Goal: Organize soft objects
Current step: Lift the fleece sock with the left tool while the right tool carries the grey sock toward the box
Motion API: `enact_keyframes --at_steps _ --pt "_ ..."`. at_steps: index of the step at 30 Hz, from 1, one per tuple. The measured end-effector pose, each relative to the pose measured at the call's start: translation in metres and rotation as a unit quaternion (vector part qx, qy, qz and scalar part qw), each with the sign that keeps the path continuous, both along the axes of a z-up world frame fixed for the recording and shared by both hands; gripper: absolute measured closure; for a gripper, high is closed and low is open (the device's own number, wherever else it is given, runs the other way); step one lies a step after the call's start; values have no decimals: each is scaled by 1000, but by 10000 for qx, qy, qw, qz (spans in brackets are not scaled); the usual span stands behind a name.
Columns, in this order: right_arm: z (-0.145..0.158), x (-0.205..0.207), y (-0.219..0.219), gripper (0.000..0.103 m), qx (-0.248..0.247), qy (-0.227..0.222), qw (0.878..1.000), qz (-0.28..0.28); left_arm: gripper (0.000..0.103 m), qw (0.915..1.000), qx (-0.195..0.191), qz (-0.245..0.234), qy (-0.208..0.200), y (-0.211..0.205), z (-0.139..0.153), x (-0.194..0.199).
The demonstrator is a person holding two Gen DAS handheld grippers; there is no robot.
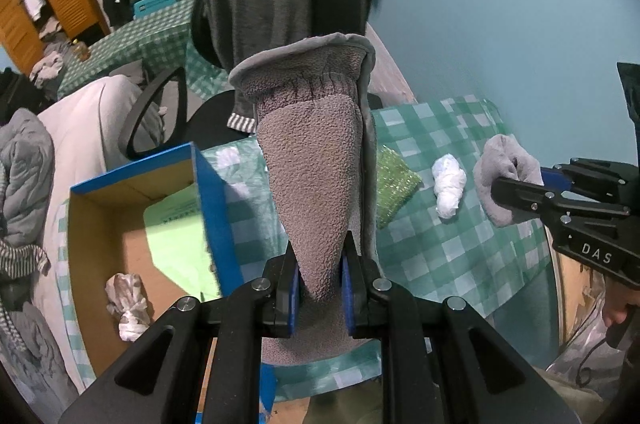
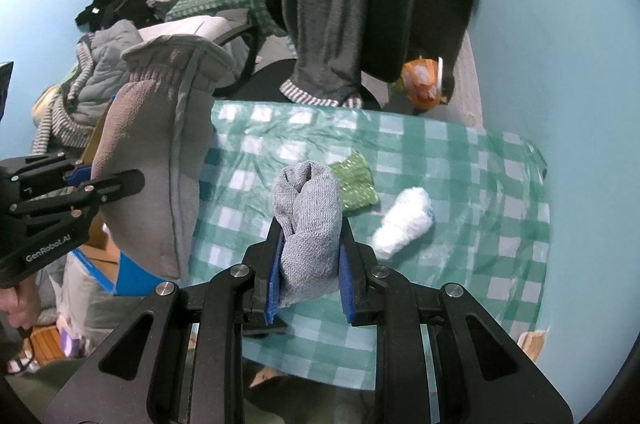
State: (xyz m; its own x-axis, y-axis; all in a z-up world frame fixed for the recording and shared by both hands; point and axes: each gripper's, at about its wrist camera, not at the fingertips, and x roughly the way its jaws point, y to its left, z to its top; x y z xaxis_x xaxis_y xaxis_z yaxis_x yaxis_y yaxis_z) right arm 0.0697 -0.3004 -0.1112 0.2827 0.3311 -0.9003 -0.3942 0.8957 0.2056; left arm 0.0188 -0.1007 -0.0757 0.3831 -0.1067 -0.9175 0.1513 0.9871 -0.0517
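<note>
Partway through, by my read: one white bundle (image 1: 127, 306) already sits in the blue cardboard box (image 1: 212, 208) at lower left of the left wrist view, while a green sparkly cloth (image 2: 354, 182) and a white roll (image 2: 404, 220) remain on the checked table (image 2: 480, 184) at frame centre. Left gripper (image 1: 320, 292) is clamped on the grey fleece mitten (image 1: 316, 160), held mid-air right of the box, long axis vertical in frame, cuff up. Right gripper (image 2: 310, 276) is clamped on a rolled grey sock (image 2: 310, 208) above the table's near edge, long axis pointing away along the fingers.
</note>
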Motion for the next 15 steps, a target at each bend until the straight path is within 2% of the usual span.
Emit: enact_keyframes --at_steps 15 --pt "9 6 68 80 146 -112 9971 741 86 9975 71 682 -139 56 16 -18"
